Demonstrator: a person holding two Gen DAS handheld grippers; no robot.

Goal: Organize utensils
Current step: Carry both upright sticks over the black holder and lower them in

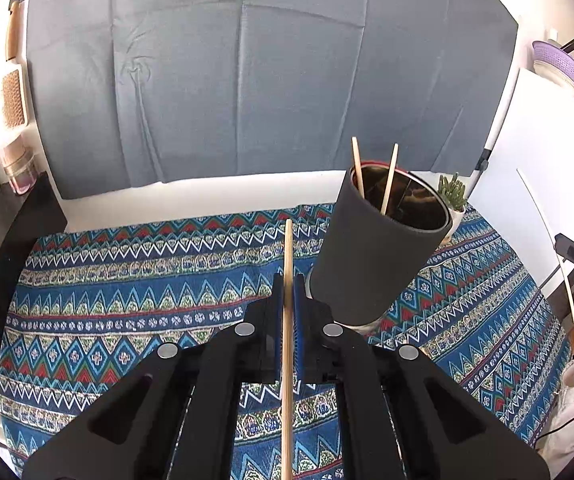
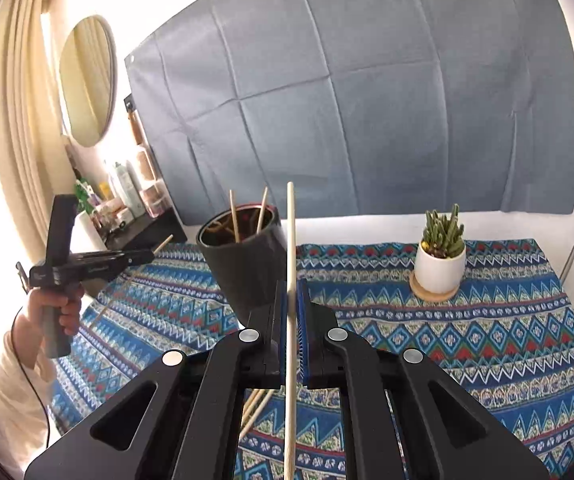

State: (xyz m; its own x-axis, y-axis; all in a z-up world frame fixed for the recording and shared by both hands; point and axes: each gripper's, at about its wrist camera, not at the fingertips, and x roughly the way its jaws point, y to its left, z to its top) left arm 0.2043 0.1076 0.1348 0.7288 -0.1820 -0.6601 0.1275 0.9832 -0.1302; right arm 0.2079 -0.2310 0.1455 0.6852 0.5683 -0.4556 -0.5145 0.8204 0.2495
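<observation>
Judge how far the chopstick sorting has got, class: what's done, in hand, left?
Done: two chopsticks stand in the dark cup. In hand: the left gripper and right gripper each clamp one chopstick. Left: a few loose chopsticks lie on the patterned cloth.

a table [image 2: 367, 228] with a white top carries everything; its bare white edge shows along the back, in the middle band of both views. a patterned blue cloth [image 2: 467, 332] with zigzag and diamond bands lies spread over most of it. on the cloth, left of centre in the right wrist view, stands a dark cup [image 2: 247, 272] with two sticks in it. at the right, a small cactus in a white pot [image 2: 439, 270] sits on a round wooden coaster [image 2: 433, 294]. low in that view, a few loose chopsticks [image 2: 255, 408] seem to lie on the cloth, partly hidden.
</observation>
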